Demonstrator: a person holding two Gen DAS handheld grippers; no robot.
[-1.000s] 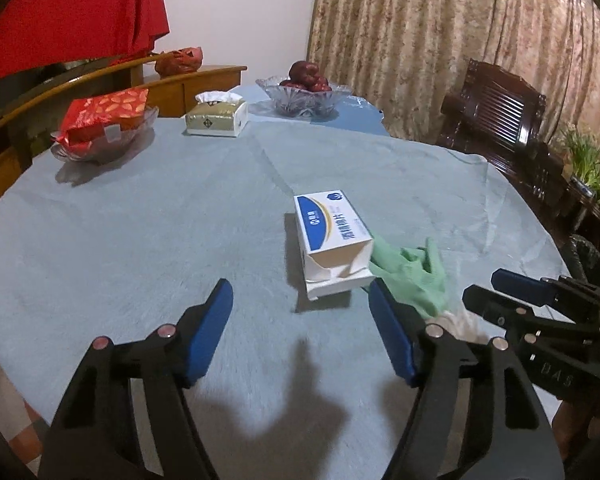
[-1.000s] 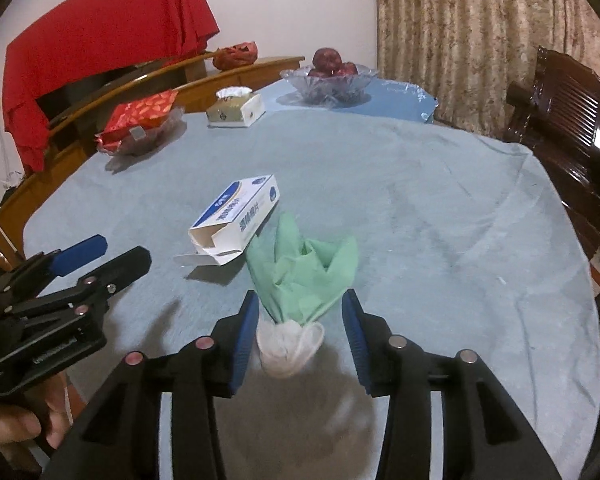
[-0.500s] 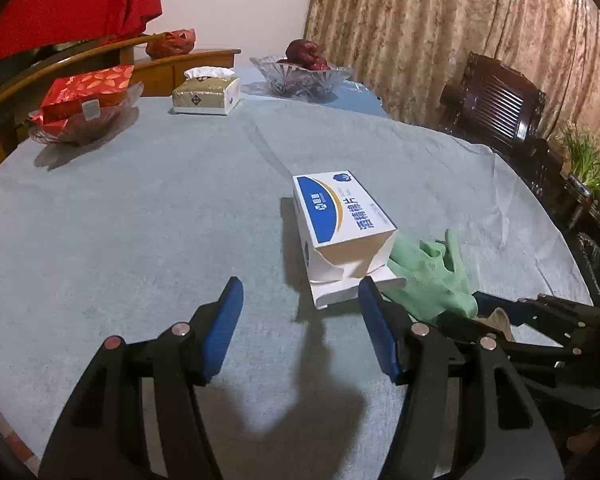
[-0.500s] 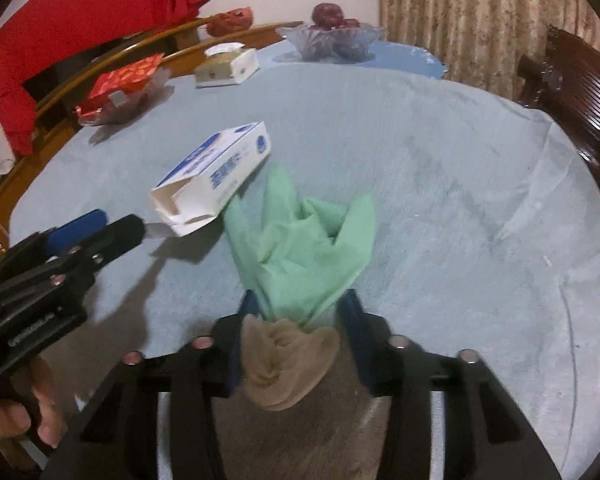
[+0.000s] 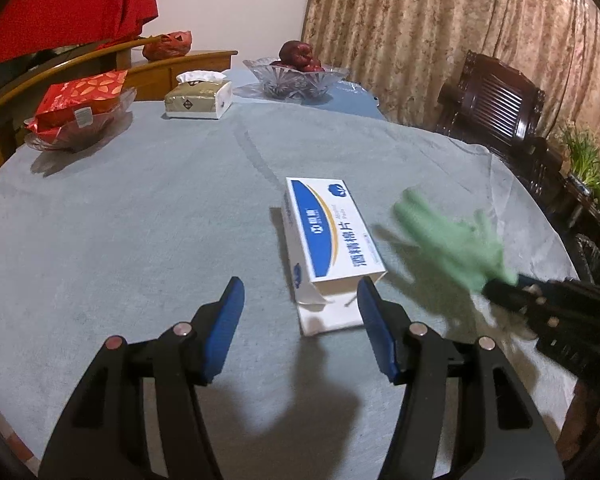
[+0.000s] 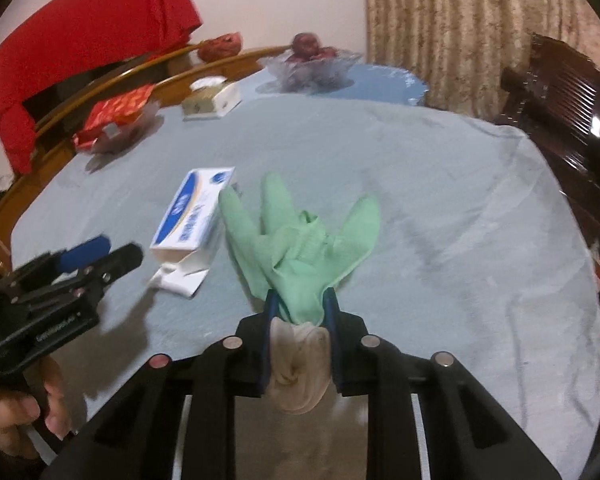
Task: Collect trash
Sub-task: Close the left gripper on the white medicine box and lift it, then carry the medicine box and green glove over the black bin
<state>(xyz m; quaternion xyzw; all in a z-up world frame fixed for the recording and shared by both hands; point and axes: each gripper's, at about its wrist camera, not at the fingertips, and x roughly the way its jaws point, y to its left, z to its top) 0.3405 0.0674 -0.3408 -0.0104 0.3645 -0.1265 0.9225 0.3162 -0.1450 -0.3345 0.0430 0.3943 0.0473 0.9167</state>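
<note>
A green glove (image 6: 300, 248) with a beige cuff is clamped in my right gripper (image 6: 300, 300) and held above the grey-blue tablecloth. It also shows, blurred, in the left wrist view (image 5: 456, 240) at the tip of the right gripper (image 5: 500, 290). An opened white and blue cardboard box (image 5: 332, 236) lies on the table, its torn flap toward me. My left gripper (image 5: 300, 312) is open and empty, its jaws just short of the box's near end. The box also shows in the right wrist view (image 6: 196, 216), beside the left gripper (image 6: 104, 252).
At the table's far side stand a tissue box (image 5: 198, 100), a glass dish with a red packet (image 5: 80, 108) and a glass fruit bowl (image 5: 296, 76). A dark wooden chair (image 5: 496, 108) and a dark mesh bin (image 5: 596, 260) are to the right.
My right gripper has shut on the green glove and lifted it off the table. My left gripper has moved closer to the box and stays open.
</note>
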